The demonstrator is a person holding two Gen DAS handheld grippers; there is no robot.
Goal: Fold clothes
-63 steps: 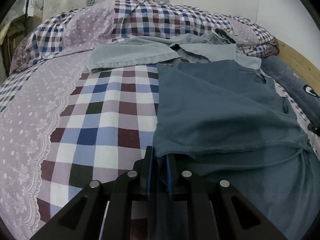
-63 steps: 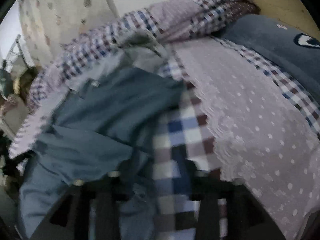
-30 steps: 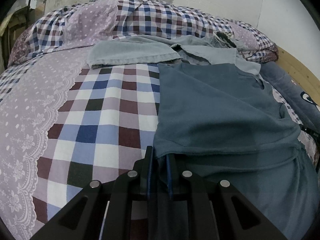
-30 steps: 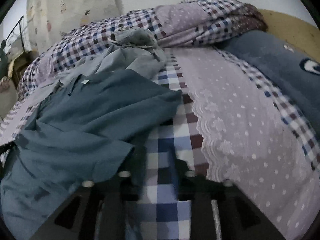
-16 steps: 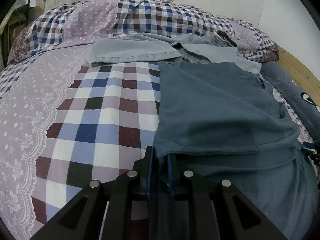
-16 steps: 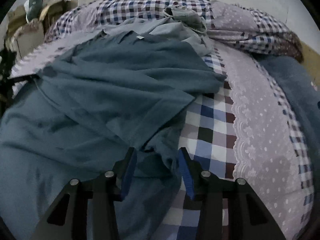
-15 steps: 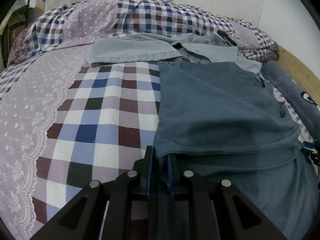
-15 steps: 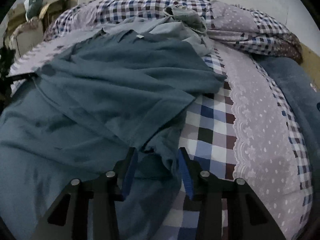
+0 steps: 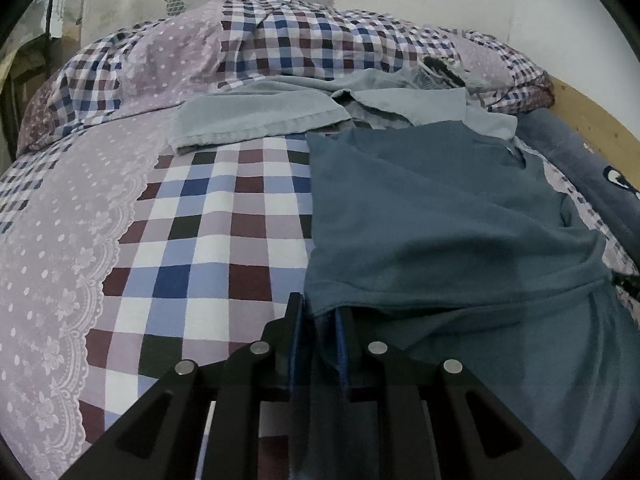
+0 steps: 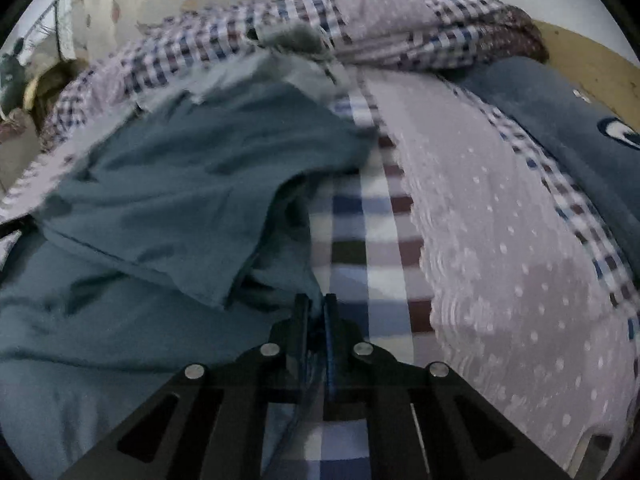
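A dark blue T-shirt [image 9: 440, 216] lies spread on a bed, over a checked bedspread [image 9: 224, 240] with a pale lilac dotted border. In the left wrist view the shirt fills the frame from 12 o'clock round to 5 o'clock, its long left edge running straight down toward 6 o'clock. There the left gripper [image 9: 318, 316] has its two fingers drawn close together, pinching the shirt's near corner, and a fold of blue cloth shows between them.

This view is sharp and shows what the other does not: a light grey garment [image 9: 260, 118] lying flat at 11 to 12 o'clock beyond the shirt, touching its far edge, with a bunched checked quilt [image 9: 304, 40] behind it and a curtain printed with pineapples [image 9: 172, 0] at the top. A dark blue pillow [image 9: 592, 176] lies along a wooden bed frame [image 9: 592, 108] at 2 to 3 o'clock.

The right wrist view is blurred by motion. It shows the T-shirt [image 10: 192, 184] from the other side, filling 8 to 12 o'clock, with one layer folded over another and a loose flap hanging near the centre. The right gripper [image 10: 316, 308] at 6 o'clock has its fingers pressed nearly together on the shirt's edge, and cloth runs down between them. Only this view shows the broad lilac dotted band [image 10: 500, 240] at 3 to 5 o'clock, and cluttered things at 9 to 10 o'clock beyond the bed, too blurred to name. The grey garment [image 10: 280, 68] is visible at 12 o'clock only as a smear.
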